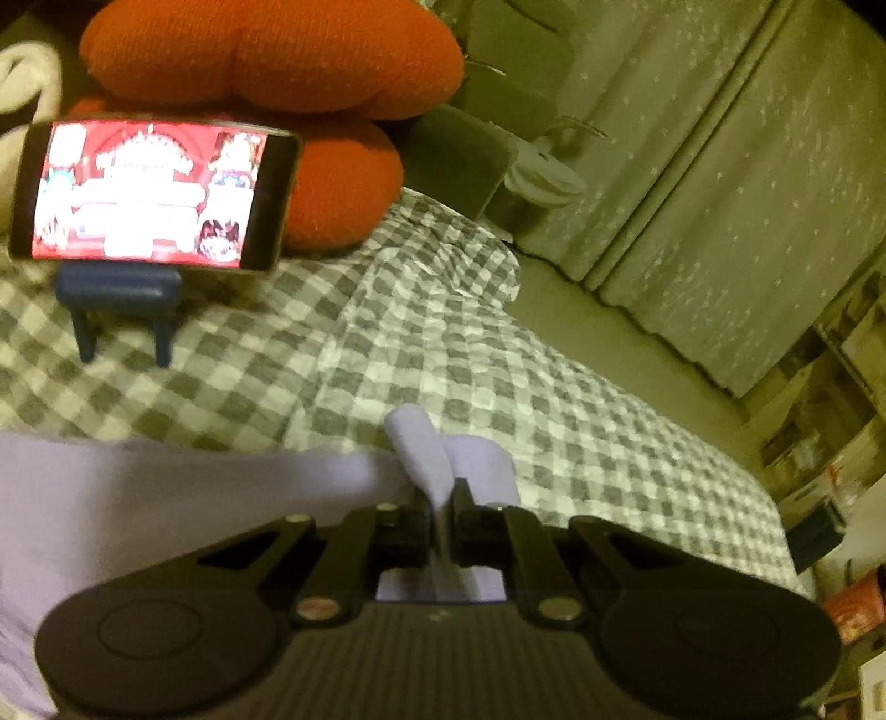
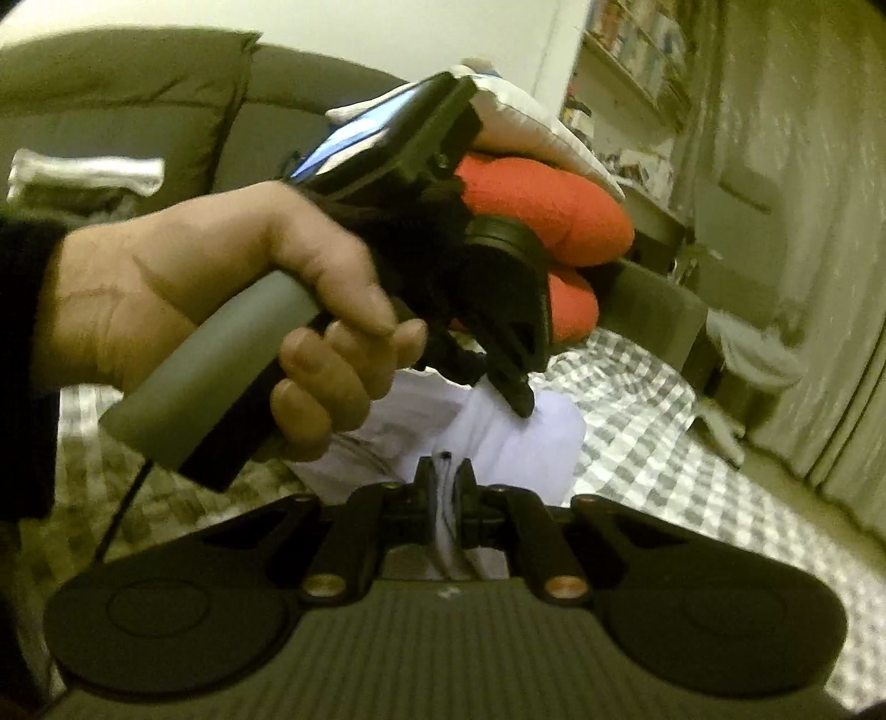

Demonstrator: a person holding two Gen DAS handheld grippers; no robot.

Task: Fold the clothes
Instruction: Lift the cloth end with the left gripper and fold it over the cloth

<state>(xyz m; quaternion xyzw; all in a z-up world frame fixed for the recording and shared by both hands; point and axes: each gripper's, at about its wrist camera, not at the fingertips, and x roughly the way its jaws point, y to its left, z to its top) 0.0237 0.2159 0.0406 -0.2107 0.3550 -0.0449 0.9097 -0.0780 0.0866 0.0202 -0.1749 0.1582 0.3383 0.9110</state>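
Note:
A pale lilac garment spreads over the checked bedspread at the lower left of the left wrist view. My left gripper is shut on a bunched edge of it, and a fold sticks up past the fingertips. In the right wrist view the same lilac garment hangs above the checked bedspread. My right gripper is shut on its edge. A hand holds the left gripper by its grey handle just ahead, its fingers down on the cloth.
A phone showing a red picture stands on a small blue holder at the left. Orange cushions lie behind it. Star-patterned curtains hang to the right, beyond the bed edge. Shelves stand far right.

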